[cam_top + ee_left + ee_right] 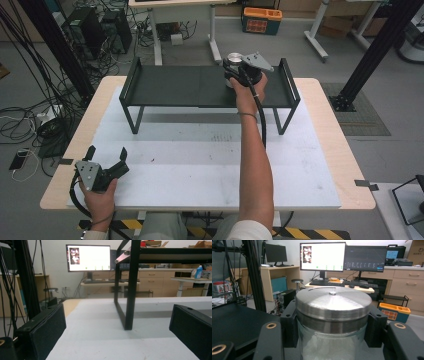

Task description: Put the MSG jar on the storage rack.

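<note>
Your right gripper [332, 340] is clamped on the jar [333, 322], over the shelf [200, 87] at 1 o'clock. Glass body with a metal lid [333, 301]: likely heavy, slick, breakable. Hold the wall just under the lid. Your left gripper [107, 162] idles, jaws apart, at 7 o'clock.

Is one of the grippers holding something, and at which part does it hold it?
The right gripper holds a glass jar by its sides, just under the metal lid. The left gripper is open and holds nothing.
</note>
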{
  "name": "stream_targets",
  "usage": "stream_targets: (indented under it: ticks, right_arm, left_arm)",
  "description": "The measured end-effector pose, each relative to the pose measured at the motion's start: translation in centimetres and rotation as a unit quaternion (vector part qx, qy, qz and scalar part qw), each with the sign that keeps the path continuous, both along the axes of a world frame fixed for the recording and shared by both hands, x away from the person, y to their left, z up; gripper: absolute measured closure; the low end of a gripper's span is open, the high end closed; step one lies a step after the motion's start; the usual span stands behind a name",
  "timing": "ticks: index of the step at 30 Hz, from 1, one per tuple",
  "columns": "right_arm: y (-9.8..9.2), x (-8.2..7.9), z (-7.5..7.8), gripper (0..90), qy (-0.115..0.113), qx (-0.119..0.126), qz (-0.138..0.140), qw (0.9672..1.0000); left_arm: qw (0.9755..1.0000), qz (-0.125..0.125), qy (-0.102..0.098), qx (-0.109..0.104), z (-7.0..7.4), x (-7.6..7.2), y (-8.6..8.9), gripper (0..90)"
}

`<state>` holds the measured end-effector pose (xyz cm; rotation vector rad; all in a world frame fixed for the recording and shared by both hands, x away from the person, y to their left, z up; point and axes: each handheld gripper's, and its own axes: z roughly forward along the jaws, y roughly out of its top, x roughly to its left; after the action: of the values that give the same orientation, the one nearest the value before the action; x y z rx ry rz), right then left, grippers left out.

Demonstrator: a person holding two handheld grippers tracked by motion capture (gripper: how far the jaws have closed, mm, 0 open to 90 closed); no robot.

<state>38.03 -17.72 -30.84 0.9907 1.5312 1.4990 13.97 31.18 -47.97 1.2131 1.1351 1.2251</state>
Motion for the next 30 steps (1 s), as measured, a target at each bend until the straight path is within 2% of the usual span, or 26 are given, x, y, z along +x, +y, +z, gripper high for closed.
stream_targets:
  ticks: [5,11,19,21,22,23,24,28,29,30]
  right_arm:
    - [0.0,0.1,-0.1,42.1,0.004,-0.006,0.002,1.0000]
    - [0.0,0.2,-0.5,42.1,0.002,0.008,0.003,1.0000]
    - [-0.1,0.2,-0.8,41.3,-0.001,0.013,0.006,0.9999]
    - [-0.2,0.2,-0.8,38.9,0.001,0.020,0.008,0.9998]
    - [-0.1,0.1,-1.0,32.3,0.008,0.046,0.007,0.9989]
    - [0.0,0.1,-1.0,24.8,0.008,0.049,0.005,0.9988]
    - [0.0,0.0,-1.0,21.9,0.010,0.051,0.004,0.9986]
    - [0.1,-0.1,-0.9,17.5,0.008,0.046,0.002,0.9989]
    - [0.2,-0.3,-0.6,15.7,0.001,0.029,-0.003,0.9996]
    - [0.2,-0.3,-0.6,15.7,0.001,0.029,-0.003,0.9996]
  left_arm:
    - [1.0000,0.001,-0.001,-0.001,0.0,0.0,0.0,1.2]
    - [1.0000,0.001,0.000,-0.002,0.0,0.0,0.0,1.2]
    - [1.0000,0.001,0.000,-0.002,0.0,0.0,0.0,1.2]
    - [1.0000,0.001,0.000,-0.003,0.0,0.0,0.0,1.2]
    - [1.0000,0.001,0.001,-0.002,0.0,0.0,0.0,1.2]
    - [1.0000,0.001,0.000,-0.003,0.0,0.0,0.0,1.2]
    - [1.0000,0.001,0.000,-0.003,0.0,0.0,0.0,1.2]
    - [1.0000,0.001,0.002,-0.002,0.0,0.0,0.0,1.2]
    - [1.0000,0.001,0.002,-0.003,0.1,0.0,0.0,1.2]
    - [1.0000,0.001,0.002,-0.003,0.1,0.0,0.0,1.2]
